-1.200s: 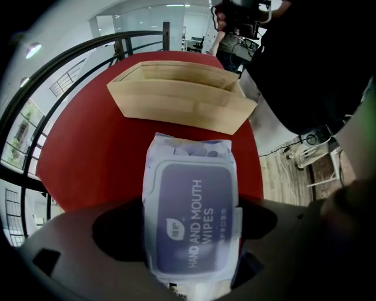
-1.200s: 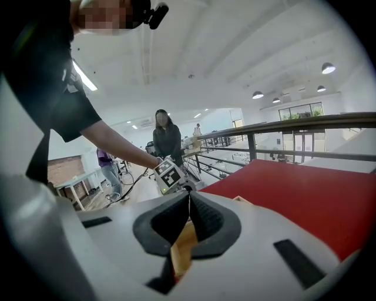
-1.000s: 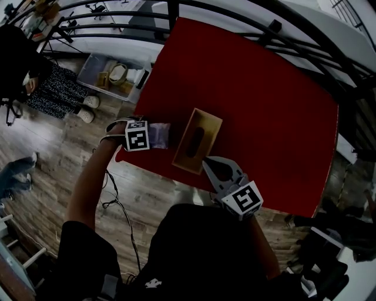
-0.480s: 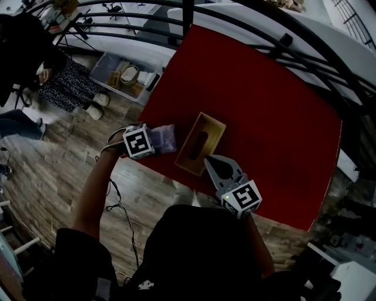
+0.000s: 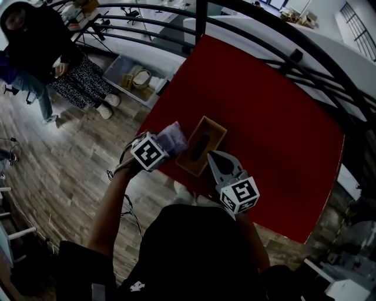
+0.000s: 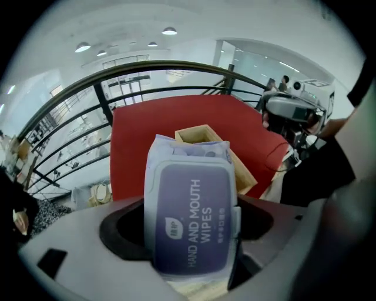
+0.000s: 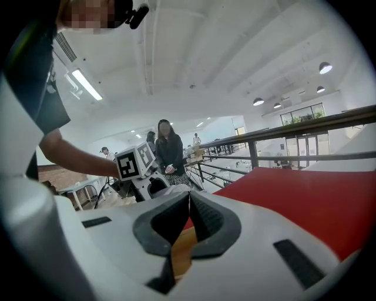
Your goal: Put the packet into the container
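While the left gripper (image 6: 189,235) pinches the wipes packet (image 6: 191,200) across its width, jaws spread wide and pressing on its two long sides, the packet stands clear of every surface, its printed flap facing the left gripper view and its far end pointing towards the wooden box (image 6: 202,136). The right gripper (image 7: 188,217) holds nothing: its jaws are pressed together, tips just beside the near end of the box; whether they touch it cannot be told. Seen from the head view, the packet hangs over the left margin of the red counter (image 5: 276,117), just beside the box's long left wall and not yet over it. The box lies well inside the counter's near-left corner, and its top shows a dark oblong opening. A black railing (image 5: 247,17) bounds the counter's far side. The step in hand appears to be the carry: packet lifted, insertion not begun. The next move probably calls for bringing the packet over the opening, turning its long axis to match, lowering it in, and only then parting the left jaws.
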